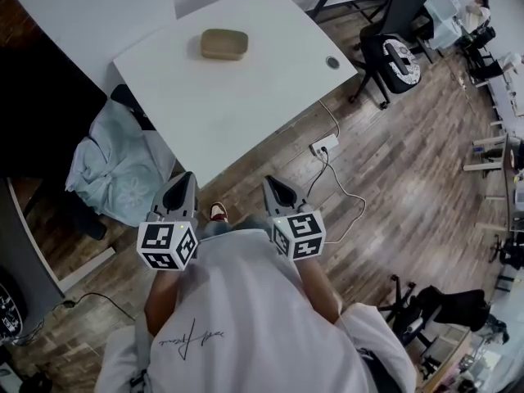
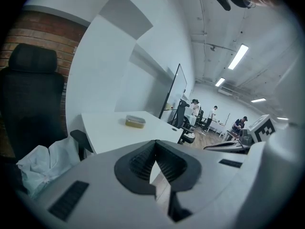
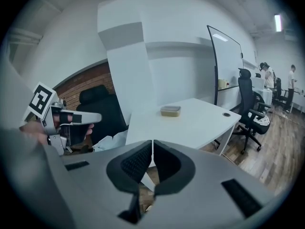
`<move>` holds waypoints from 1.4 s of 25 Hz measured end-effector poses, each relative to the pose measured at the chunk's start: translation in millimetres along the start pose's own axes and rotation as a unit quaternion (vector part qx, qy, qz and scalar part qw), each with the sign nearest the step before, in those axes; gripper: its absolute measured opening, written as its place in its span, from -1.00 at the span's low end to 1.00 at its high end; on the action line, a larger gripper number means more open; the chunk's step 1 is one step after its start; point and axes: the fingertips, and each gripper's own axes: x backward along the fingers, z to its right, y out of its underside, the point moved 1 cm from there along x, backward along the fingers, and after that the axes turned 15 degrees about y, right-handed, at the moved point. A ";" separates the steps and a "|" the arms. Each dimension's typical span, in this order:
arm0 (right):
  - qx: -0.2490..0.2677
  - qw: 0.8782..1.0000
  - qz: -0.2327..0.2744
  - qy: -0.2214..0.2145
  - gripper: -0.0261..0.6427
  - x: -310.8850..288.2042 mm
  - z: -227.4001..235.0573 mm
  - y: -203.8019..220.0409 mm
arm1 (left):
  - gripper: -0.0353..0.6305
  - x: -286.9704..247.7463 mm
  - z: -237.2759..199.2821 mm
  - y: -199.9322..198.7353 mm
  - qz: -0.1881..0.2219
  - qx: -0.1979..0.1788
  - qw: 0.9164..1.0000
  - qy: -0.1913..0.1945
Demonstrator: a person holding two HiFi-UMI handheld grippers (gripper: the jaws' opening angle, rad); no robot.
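The left gripper (image 1: 187, 178) and right gripper (image 1: 272, 182) hang side by side, just short of the tabletop (image 1: 246, 105). Each has its fingers pressed together on nothing. A tan box (image 1: 224, 44) lies toward the tabletop's far edge, well apart from both.

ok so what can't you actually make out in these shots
- What is in the box: too small and far off on the table in all three views.
- The chair seat: head view, a pale cloth covers it.
- What the people at the back do: left gripper view, too small.
- Jaw gap of left gripper and right gripper: head view, too small; their own views show both shut.
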 end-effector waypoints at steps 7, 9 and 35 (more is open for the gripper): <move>0.000 1.000 -0.013 0.009 -0.89 -10.2 3.0 0.1 | -0.87 -3.5 -14.5 0.9 -0.005 0.012 1.000 0.002; -0.005 1.000 -0.014 0.012 -0.89 -15.1 6.6 -1.5 | -0.87 -8.7 -16.4 0.1 -0.006 0.014 1.000 0.004; -0.010 0.998 -0.028 -0.047 -0.89 -136.8 44.6 -64.0 | -0.87 -106.2 -54.9 -51.5 -0.021 0.020 0.999 -0.016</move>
